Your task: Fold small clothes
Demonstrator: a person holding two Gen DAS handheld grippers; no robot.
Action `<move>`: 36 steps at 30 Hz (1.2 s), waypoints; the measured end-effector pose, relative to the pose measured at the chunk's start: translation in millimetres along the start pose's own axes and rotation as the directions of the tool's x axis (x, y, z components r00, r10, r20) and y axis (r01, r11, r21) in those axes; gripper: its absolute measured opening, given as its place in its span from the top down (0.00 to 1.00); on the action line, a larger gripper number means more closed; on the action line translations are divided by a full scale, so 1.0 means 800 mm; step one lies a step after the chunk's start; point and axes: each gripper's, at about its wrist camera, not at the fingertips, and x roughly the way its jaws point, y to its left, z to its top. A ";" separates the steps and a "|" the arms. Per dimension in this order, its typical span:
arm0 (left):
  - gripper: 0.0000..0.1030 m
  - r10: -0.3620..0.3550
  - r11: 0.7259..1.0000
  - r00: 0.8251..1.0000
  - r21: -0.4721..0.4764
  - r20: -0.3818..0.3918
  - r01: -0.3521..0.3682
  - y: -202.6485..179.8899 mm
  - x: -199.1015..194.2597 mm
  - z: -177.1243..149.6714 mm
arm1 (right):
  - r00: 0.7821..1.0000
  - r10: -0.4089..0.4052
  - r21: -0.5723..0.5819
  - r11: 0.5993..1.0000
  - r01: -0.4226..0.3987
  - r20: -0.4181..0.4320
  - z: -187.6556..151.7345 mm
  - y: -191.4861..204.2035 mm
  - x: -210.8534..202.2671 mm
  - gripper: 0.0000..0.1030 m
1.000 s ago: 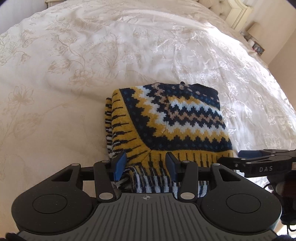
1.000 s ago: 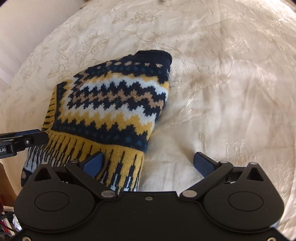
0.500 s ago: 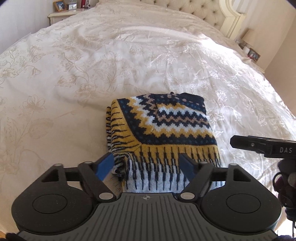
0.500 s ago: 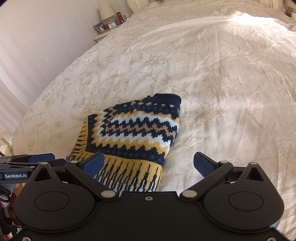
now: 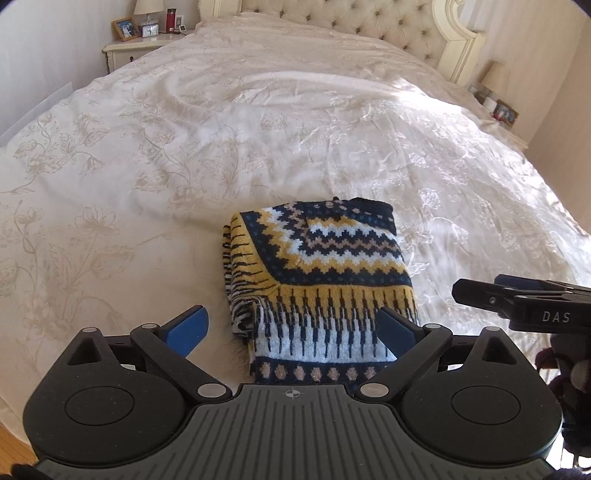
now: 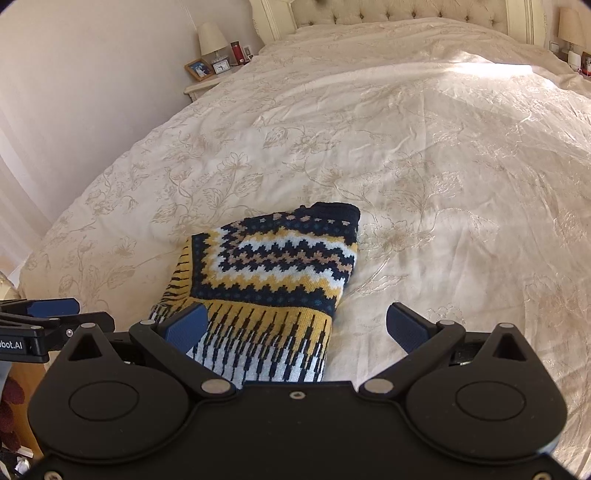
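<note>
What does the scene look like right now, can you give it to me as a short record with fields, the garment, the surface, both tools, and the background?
garment: patterned knit sweater, navy, yellow and white zigzags, folded into a compact rectangle
surface: cream floral bedspread, sweater lying near its front edge
left tool: open, empty, fingers straddling the sweater's near end
right tool: open, empty, to the sweater's right side
background: tufted headboard, nightstand with photo frame, clock and red bottle
fold status: looks finished, neither tool gripping
</note>
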 end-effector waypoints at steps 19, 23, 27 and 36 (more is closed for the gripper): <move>0.09 0.153 0.987 0.988 0.052 0.014 -0.153 -0.012 -0.054 -0.006 | 0.998 -0.010 0.035 0.999 0.008 0.068 -0.031 0.041 -0.067 0.01; 0.09 0.145 0.988 0.989 0.039 0.025 -0.146 -0.010 -0.068 -0.011 | 0.996 -0.033 0.006 0.999 0.032 0.089 -0.033 0.059 -0.089 0.01; 0.09 0.142 0.990 0.990 0.013 0.020 -0.143 -0.009 -0.078 -0.019 | 0.994 -0.050 0.031 0.998 0.047 0.094 -0.038 0.065 -0.105 0.01; 0.10 0.171 0.985 0.985 0.028 0.011 -0.171 -0.008 -0.094 -0.040 | 0.992 -0.086 0.056 0.995 0.082 0.089 -0.058 0.080 -0.128 0.01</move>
